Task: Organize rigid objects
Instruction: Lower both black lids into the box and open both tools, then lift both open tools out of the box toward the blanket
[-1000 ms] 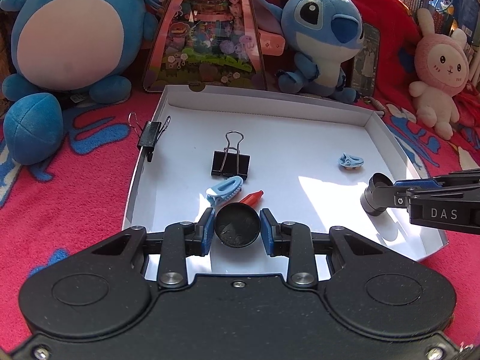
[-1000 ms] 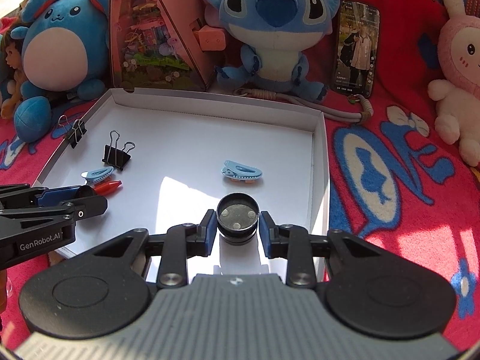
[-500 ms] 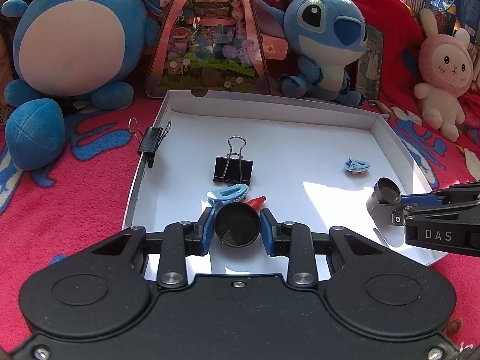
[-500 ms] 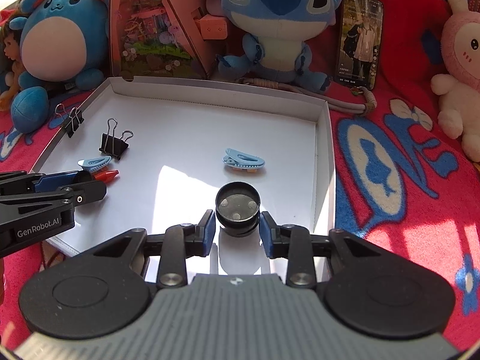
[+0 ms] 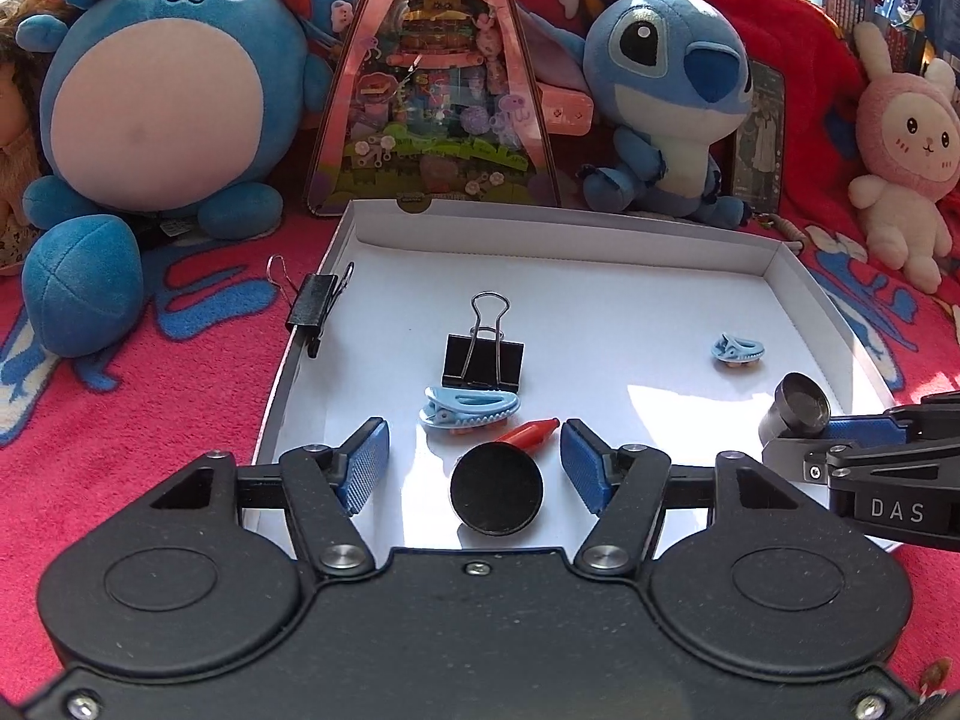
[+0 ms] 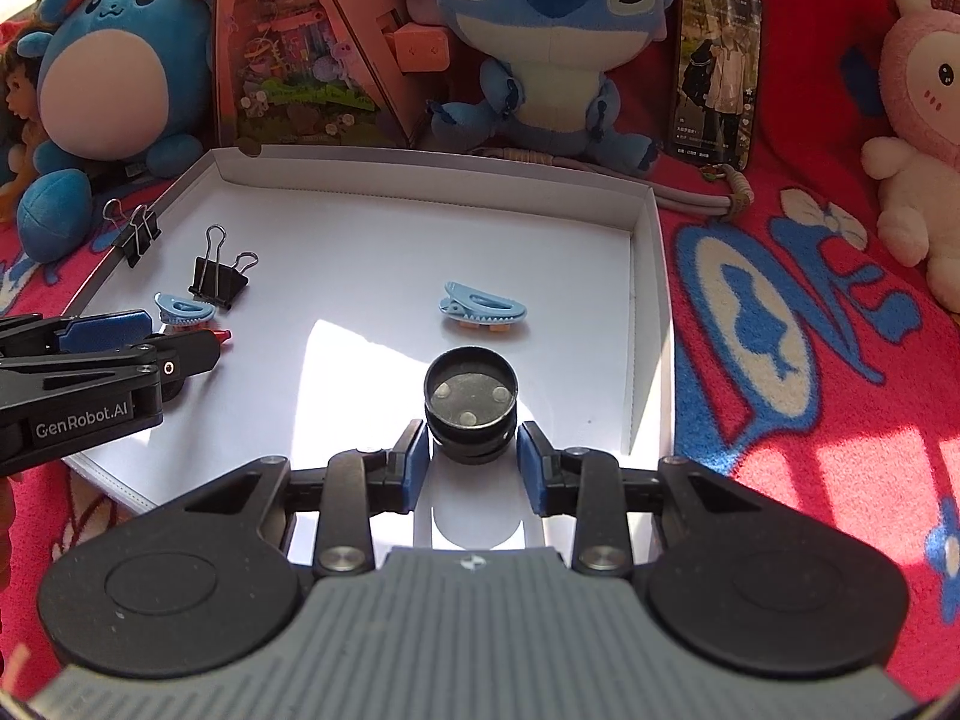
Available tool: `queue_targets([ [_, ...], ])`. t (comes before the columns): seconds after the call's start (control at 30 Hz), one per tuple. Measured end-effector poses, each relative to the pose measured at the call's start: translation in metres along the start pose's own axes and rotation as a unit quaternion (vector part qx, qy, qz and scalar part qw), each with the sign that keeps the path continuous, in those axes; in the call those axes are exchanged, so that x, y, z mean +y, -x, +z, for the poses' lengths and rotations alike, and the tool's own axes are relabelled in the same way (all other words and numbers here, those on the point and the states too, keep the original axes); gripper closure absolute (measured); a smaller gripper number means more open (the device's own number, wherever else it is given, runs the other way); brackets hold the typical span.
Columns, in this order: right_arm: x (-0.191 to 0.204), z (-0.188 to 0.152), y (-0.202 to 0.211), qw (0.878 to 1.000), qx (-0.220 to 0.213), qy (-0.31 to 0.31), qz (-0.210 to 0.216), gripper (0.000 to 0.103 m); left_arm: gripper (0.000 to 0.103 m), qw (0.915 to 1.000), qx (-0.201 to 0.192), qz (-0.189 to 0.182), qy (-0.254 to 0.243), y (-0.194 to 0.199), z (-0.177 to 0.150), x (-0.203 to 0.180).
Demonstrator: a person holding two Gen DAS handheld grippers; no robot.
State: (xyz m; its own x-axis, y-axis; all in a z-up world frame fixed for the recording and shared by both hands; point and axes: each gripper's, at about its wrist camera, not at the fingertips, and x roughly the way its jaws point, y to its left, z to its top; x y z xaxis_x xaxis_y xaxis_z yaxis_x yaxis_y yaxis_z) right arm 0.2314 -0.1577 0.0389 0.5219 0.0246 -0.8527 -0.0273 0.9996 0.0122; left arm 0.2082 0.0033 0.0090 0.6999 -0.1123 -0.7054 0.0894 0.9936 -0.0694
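A white tray (image 5: 540, 222) (image 6: 420, 180) lies on a red blanket. My left gripper (image 5: 474, 432) (image 6: 120, 342) is over its near left corner. Its jaws are opening wide, and a flat black disc (image 5: 497, 487) lies loose on the tray floor between them, touched by neither pad. My right gripper (image 6: 473, 429) (image 5: 840, 438) is at the near right corner. Its jaws are opening too, and a short black lens-like cylinder (image 6: 471, 399) (image 5: 801, 405) stands upright between the pads with a thin gap on each side.
In the tray lie a black binder clip (image 5: 483, 360), two blue hair clips (image 5: 468, 408) (image 5: 737, 351) and a red piece (image 5: 531, 435). Another binder clip (image 5: 312, 306) grips the left rim. Plush toys (image 5: 162, 96), a pink box (image 5: 432, 90) and a phone (image 6: 717, 66) stand behind.
The left jaws spread apart and let go of the black disc, which now lies on the tray. The right jaws widened off the cylinder, which now stands on the tray floor.
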Motion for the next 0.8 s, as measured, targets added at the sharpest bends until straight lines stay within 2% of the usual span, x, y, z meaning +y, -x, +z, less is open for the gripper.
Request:
queue_targets([
  [0.07,0.0,-0.001,0.0,1.0,-0.002,0.0,0.001,0.051,0.033,1.0,0.001,0.001,0.003,0.001,-0.001,0.001],
  [0.27,0.001,-0.003,0.002,1.0,-0.006,0.001,0.002,0.039,0.022,0.9999,-0.006,-0.003,0.008,0.011,-0.001,0.004],
  [0.7,0.002,-0.01,0.017,0.999,-0.034,0.005,-0.001,0.016,0.018,0.9992,-0.026,-0.019,-0.022,0.041,-0.011,-0.005],
  [0.8,0.003,-0.013,0.021,0.999,-0.041,0.009,-0.001,0.015,0.018,0.999,-0.029,-0.024,-0.025,0.049,-0.015,-0.005],
])
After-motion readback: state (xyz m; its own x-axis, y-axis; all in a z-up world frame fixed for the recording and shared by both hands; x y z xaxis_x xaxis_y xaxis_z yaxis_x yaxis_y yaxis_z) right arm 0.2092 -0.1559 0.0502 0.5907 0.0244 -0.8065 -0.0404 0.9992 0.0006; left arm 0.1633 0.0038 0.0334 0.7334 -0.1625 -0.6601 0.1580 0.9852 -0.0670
